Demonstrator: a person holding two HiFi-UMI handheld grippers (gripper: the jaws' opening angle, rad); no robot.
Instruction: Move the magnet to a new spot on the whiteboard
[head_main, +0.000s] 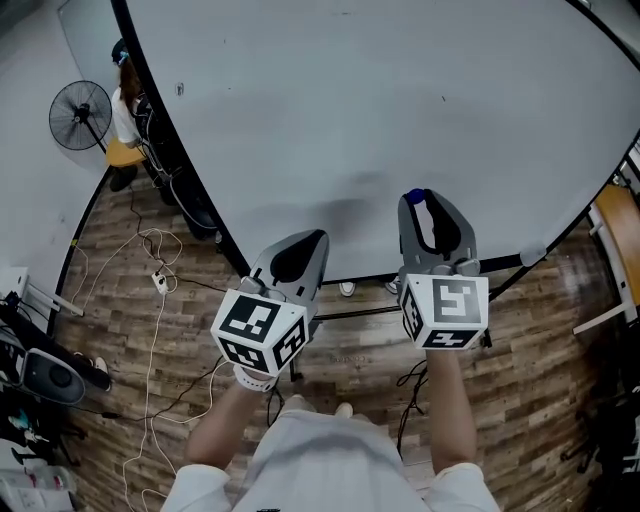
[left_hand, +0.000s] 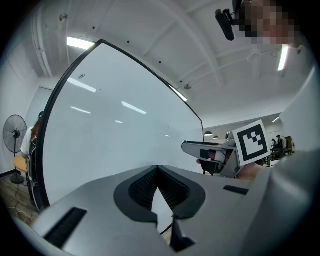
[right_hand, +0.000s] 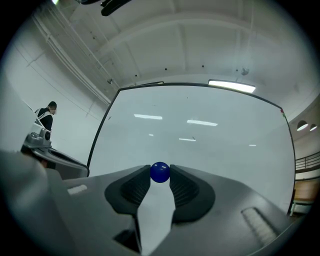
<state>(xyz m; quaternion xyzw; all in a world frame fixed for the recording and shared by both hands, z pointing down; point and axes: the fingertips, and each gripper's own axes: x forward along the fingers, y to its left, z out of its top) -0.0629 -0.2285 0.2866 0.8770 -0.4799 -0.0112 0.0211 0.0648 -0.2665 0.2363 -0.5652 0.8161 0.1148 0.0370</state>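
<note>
Magnet (right_hand: 160, 172), blue, clamped between right gripper (right_hand: 160, 175) fingers; left gripper (left_hand: 158, 169) fingers together.

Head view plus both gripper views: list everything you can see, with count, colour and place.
whiteboard: one, white with black frame, ahead
magnet: one, blue, low before the board
fan: one, black, on the floor left of the board
person: one, colours unclear, beside the fan
cables: several, white and black, on the floor
floor: one, brown wood, underfoot
left gripper: one, grey, jaws together, empty
right gripper: one, grey, jaws closed on the magnet
</note>
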